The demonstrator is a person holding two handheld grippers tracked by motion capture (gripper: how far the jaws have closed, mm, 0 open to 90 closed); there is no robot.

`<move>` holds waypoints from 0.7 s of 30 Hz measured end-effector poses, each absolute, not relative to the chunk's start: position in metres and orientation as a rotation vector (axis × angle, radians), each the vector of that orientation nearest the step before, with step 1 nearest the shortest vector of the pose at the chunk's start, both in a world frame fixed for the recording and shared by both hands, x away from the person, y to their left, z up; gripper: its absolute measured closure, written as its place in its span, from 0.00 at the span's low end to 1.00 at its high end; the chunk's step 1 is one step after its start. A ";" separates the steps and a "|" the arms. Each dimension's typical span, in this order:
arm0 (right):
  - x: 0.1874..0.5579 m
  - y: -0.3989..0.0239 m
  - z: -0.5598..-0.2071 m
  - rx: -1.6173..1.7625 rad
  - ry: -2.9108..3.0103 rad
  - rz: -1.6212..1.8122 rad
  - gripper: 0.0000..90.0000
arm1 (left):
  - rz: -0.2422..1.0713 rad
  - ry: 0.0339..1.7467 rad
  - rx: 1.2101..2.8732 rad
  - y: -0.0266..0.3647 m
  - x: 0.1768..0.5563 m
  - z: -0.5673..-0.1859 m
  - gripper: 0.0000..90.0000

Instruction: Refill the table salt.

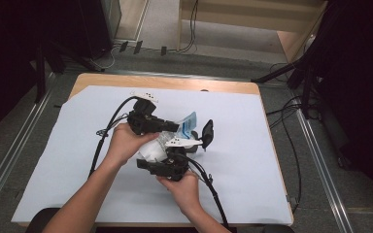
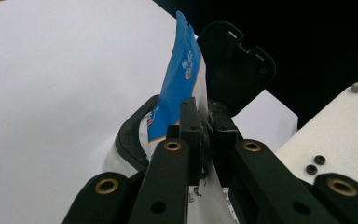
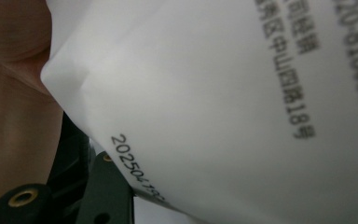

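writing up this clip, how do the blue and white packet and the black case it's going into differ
The packet is thin, flat, blue and white with print; the black case is a rigid, plain shell. The packet is pinched in the left gripper; the case stands open behind it. Both are over the white sheet.

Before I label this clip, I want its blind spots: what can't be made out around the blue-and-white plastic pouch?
- Right gripper view: the white printed back of the blue-and-white plastic pouch hides the jaw tips; the grip is unreadable.
- High view: hands and the left gripper cover the pouch's lower part.
- Left gripper view: the black hinged plastic case is half hidden; contents unseen.
- Blue-side print: too small.
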State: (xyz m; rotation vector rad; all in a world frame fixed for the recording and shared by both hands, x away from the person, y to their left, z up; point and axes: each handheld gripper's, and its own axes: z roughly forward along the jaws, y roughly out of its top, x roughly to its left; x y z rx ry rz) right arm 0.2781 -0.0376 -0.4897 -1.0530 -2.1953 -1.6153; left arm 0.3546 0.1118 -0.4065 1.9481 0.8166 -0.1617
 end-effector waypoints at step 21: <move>0.278 -0.037 -0.490 -1.058 -2.201 -1.611 0.62 | -0.161 0.817 1.952 0.112 0.355 -0.407 0.98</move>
